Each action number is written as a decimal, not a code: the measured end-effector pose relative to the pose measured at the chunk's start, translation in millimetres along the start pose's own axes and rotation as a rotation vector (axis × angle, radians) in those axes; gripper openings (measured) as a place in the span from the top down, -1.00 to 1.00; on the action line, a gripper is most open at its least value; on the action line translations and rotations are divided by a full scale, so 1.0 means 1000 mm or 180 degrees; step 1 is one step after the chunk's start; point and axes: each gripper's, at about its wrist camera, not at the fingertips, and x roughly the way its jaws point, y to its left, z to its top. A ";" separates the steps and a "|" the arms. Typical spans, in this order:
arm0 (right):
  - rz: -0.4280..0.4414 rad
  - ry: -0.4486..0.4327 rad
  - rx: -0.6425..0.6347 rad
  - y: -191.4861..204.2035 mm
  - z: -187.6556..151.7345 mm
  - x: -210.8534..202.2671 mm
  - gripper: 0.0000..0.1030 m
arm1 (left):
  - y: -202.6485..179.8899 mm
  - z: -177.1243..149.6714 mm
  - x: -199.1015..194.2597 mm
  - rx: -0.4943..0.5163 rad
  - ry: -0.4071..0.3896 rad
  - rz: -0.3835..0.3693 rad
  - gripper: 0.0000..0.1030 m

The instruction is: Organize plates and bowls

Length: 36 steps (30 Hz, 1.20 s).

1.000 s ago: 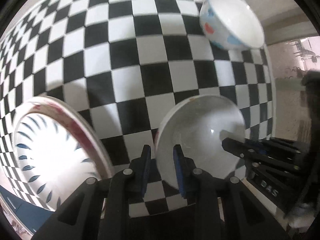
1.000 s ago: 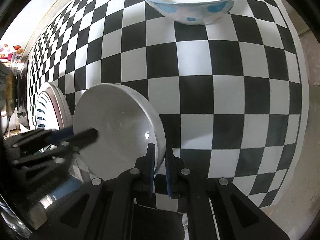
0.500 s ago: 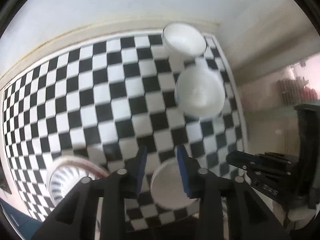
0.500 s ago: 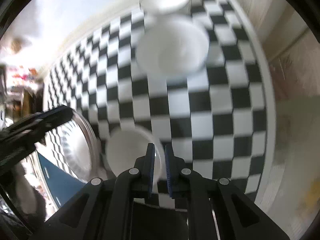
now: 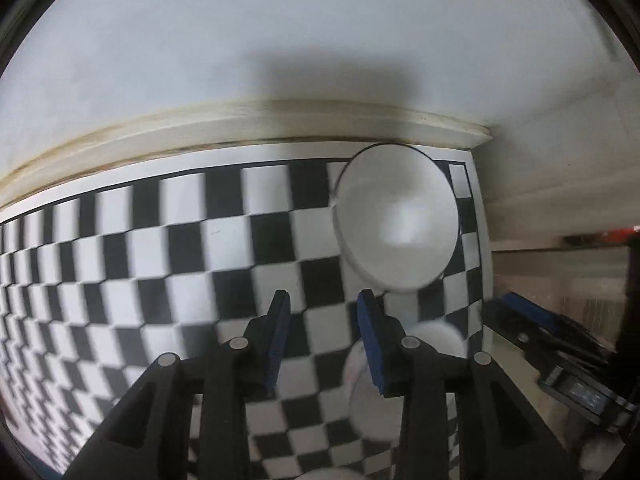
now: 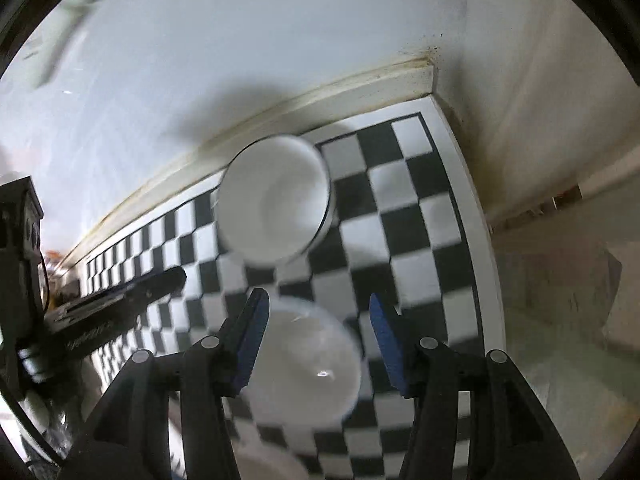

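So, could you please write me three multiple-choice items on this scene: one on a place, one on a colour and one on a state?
1. Where does the far white bowl stand?
A) at the far edge of the mat, by the wall
B) on the floor
C) in a sink

2. What colours is the mat?
A) blue and yellow
B) black and white
C) plain green

3. How is the left claw?
A) shut on a plate
B) shut on a cup
C) open, holding nothing

Answers: 1 A, it sits by the mat's back border under the wall; 2 B, its checks show it; 3 C, only mat shows between its jaws.
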 end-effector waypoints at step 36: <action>0.0102 0.0033 0.0054 0.029 0.013 0.009 0.75 | -0.037 -0.004 -0.018 0.0373 -0.0177 -0.0057 0.65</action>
